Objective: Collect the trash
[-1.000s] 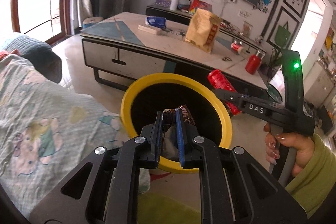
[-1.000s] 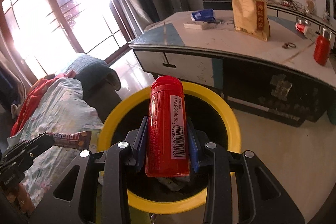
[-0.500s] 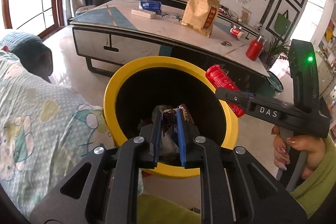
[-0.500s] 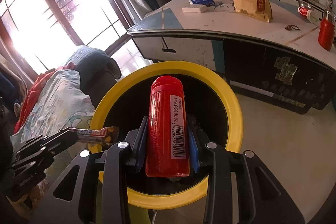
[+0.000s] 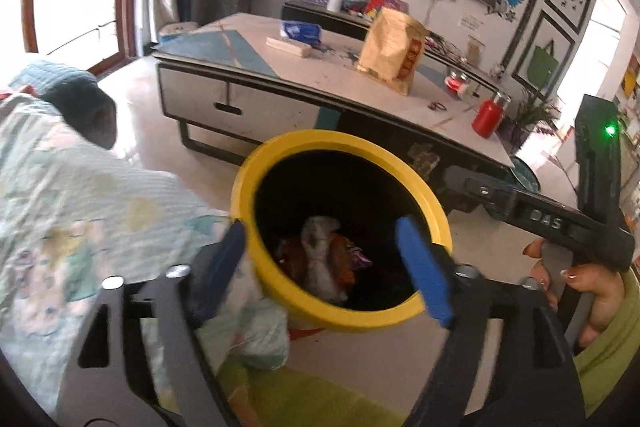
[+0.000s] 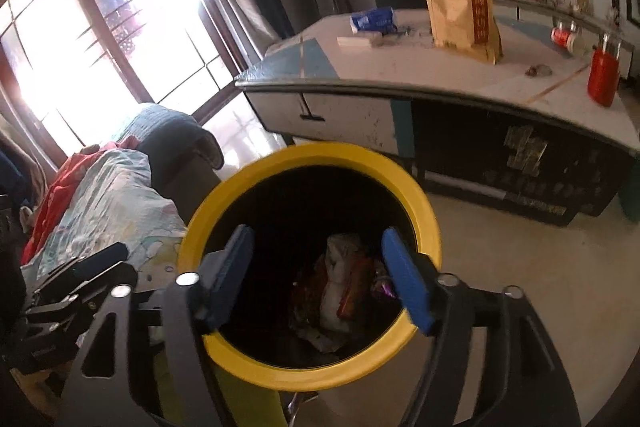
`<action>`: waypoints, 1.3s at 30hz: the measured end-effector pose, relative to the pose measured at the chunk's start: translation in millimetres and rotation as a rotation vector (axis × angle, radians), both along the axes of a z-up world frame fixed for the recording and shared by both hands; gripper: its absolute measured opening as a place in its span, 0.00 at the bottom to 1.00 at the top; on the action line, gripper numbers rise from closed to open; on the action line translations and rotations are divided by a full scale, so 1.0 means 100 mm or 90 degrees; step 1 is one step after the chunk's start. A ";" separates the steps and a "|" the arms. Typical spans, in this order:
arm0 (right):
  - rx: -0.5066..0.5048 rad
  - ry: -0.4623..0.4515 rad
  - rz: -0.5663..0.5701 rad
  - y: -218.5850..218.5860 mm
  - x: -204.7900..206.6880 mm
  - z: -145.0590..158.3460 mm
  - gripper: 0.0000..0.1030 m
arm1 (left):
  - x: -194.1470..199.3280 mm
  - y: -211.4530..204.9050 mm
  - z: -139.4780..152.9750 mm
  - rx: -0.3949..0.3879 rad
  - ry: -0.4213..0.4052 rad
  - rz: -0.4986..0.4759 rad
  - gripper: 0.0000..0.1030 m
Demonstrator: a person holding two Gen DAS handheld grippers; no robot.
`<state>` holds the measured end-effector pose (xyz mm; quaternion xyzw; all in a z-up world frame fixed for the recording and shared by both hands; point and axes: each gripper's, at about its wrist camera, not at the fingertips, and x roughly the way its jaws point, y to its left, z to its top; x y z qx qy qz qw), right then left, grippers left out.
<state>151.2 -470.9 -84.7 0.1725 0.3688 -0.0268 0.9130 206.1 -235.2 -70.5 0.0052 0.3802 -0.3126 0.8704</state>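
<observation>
A yellow-rimmed black trash bin (image 5: 336,143) (image 6: 320,151) stands on the floor below both grippers. Crumpled white paper and orange wrappers (image 5: 326,259) (image 6: 344,283) lie at its bottom. My left gripper (image 5: 320,239) hangs over the bin's mouth, its jaws opening with nothing between the blue pads. My right gripper (image 6: 318,247) is over the bin too, jaws opening and empty. In the left wrist view a hand (image 5: 592,291) holds the right gripper's black body at the right. The left gripper's black frame (image 6: 80,291) shows at the lower left of the right wrist view.
A low table (image 5: 248,67) (image 6: 500,83) behind the bin carries a tan paper bag (image 5: 394,51), a red bottle (image 5: 488,115), a blue packet (image 5: 300,31) and a can. A sofa with a patterned blanket (image 5: 80,211) lies left of the bin. A window (image 6: 80,39) is behind it.
Both grippers went from shut to open. The snack wrapper has left the left jaws and the red can has left the right jaws; neither is plainly visible now.
</observation>
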 end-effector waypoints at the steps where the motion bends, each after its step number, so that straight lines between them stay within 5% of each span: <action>1: -0.006 -0.008 -0.001 0.05 -0.03 0.05 0.79 | -0.03 0.11 0.05 0.000 -0.006 0.013 0.80; 7: -0.021 -0.044 0.006 0.40 -0.13 0.32 0.94 | -0.23 0.71 0.30 0.000 -0.038 0.081 0.89; 13: -0.020 -0.066 0.063 1.08 -0.27 0.51 0.94 | -0.49 1.37 0.54 -0.012 -0.068 0.182 0.89; 23: -0.082 -0.188 0.126 2.10 -0.69 0.77 0.94 | -1.14 2.15 0.78 -0.025 -0.139 0.304 0.89; 31: -0.143 -0.358 0.120 2.55 -1.26 0.88 0.94 | -1.70 2.44 0.79 -0.034 -0.219 0.368 0.89; 39: -0.182 -0.415 0.140 2.65 -1.57 0.86 0.94 | -1.98 2.33 0.76 -0.008 -0.317 0.375 0.90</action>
